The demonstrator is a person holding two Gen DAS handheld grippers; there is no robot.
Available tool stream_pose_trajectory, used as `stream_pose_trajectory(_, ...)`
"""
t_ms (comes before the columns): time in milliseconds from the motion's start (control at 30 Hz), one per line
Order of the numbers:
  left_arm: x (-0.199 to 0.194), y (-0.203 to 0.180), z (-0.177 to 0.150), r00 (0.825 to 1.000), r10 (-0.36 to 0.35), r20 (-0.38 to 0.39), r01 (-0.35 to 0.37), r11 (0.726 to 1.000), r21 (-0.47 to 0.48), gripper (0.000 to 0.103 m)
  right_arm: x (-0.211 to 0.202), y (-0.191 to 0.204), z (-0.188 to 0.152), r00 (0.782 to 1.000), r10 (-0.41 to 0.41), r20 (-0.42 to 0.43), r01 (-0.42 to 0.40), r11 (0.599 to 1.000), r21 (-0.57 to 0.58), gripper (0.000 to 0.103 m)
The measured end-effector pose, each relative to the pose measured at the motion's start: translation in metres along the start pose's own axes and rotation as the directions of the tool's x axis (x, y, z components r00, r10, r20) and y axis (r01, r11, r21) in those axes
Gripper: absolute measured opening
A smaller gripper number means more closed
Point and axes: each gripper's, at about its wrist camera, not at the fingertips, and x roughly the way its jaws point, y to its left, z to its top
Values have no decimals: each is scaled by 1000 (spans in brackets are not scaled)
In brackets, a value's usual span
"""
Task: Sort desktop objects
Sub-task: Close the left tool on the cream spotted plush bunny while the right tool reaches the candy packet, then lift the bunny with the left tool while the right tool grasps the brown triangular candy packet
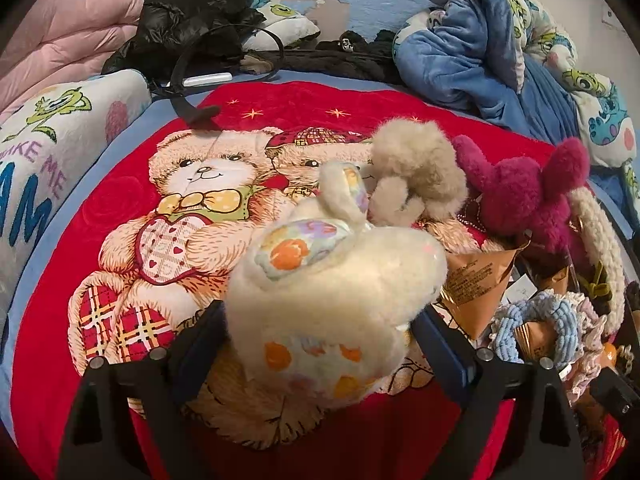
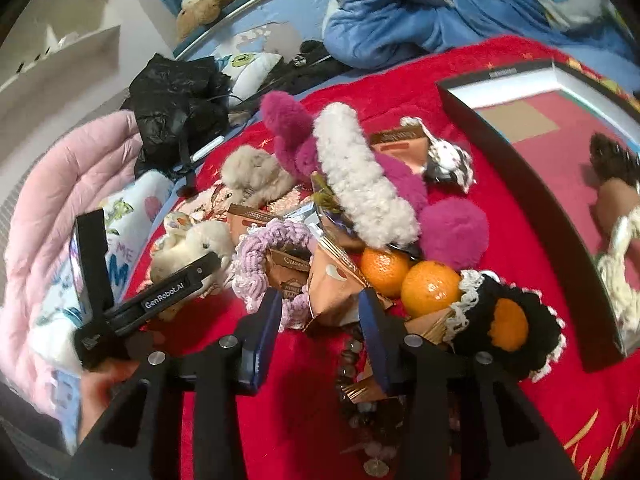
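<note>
My left gripper (image 1: 320,332) is shut on a cream plush rabbit (image 1: 340,280) with floral ears, held just above the red teddy-bear blanket (image 1: 132,216). The rabbit also shows in the right wrist view (image 2: 196,246), with the left gripper (image 2: 160,296) on it. My right gripper (image 2: 316,316) is open and empty, its fingers either side of a brown triangular snack packet (image 2: 332,280) at the near edge of a pile. The pile holds two oranges (image 2: 430,288), a magenta plush (image 2: 452,232), a white fluffy hair claw (image 2: 360,180) and a lilac crochet scrunchie (image 2: 272,240).
A black open box (image 2: 532,196) lies at the right and holds a few items. A beige plush (image 1: 416,168), magenta plush (image 1: 532,188) and blue scrunchie (image 1: 536,328) lie right of the left gripper. A black jacket (image 1: 192,20), pink quilt (image 1: 60,40) and blue blankets (image 1: 472,48) ring the blanket.
</note>
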Motion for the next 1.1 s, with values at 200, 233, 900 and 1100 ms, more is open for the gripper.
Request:
stream_pose_trajectory(200, 7, -4, -1, 999, 25, -22, -25, 999, 27, 98, 17, 3, 3, 996, -84, -11, 83, 993, -79, 38)
stream_pose_trajectory(233, 7, -4, -1, 999, 24, -22, -24, 999, 27, 98, 18, 3, 4, 996, -84, -9, 83, 993, -83, 38)
stream_pose_trajectory(900, 7, -8, -3, 1000, 3, -8, -3, 999, 46, 64, 33, 5, 7, 983, -180, -22, 177, 978, -109, 31)
stream_pose_trajectory(1100, 2, 5, -2, 1000, -26, 15, 26, 999, -18, 45, 28, 6, 5, 983, -185, -8, 183, 979, -92, 29)
